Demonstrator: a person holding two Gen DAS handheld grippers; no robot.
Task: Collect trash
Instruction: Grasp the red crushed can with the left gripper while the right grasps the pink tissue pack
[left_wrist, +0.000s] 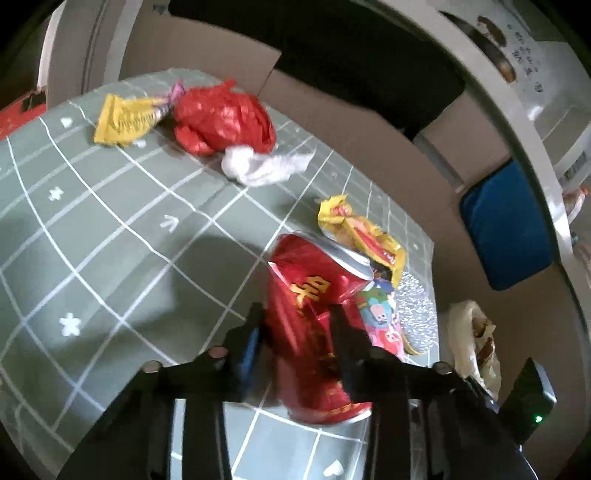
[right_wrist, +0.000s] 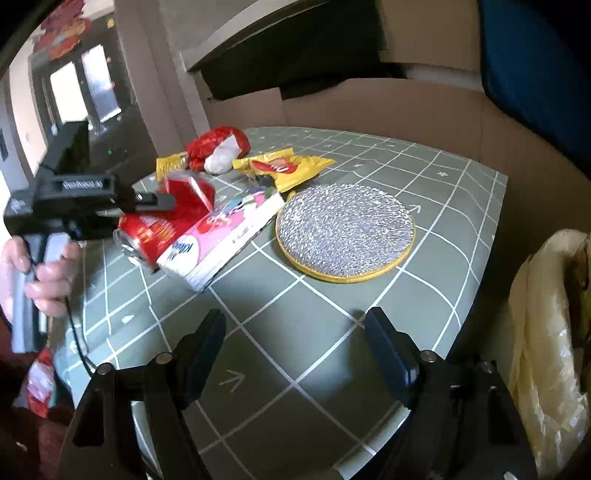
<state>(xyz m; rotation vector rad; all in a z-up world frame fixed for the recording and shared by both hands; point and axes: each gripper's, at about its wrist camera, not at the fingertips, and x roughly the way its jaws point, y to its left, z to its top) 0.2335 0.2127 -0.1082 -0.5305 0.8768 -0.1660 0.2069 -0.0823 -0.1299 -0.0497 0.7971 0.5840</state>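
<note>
The left tool (left_wrist: 295, 321) is clamping a crumpled red drink can (left_wrist: 314, 317); its two black fingers are pressing the can's sides, and the dented metal is bulging out between them. The can is lying on its side on the desk (left_wrist: 110, 229), a green surface with a white grid, with its silver top pointing away from the camera. From the right wrist view, a hand (right_wrist: 40, 273) is gripping the handle of that tool at the left edge.

Just beside the can, touching it, a pink and white carton (right_wrist: 221, 236) with cartoon prints is lying flat. Behind the carton a yellow snack wrapper (right_wrist: 284, 168) is resting, and beside it a round glittery mat with a yellow rim (right_wrist: 345, 230) is sitting near the desk's edge. Farther back are a crumpled red plastic bag (left_wrist: 225, 118), a white tissue wad (left_wrist: 262, 166) touching it, and another yellow wrapper (left_wrist: 123, 120).

The right tool (right_wrist: 295, 332) is hovering over a bare patch of desk with its fingers spread wide apart and nothing between them. A pale plastic bag (right_wrist: 546, 350) is hanging off the desk's right side.
</note>
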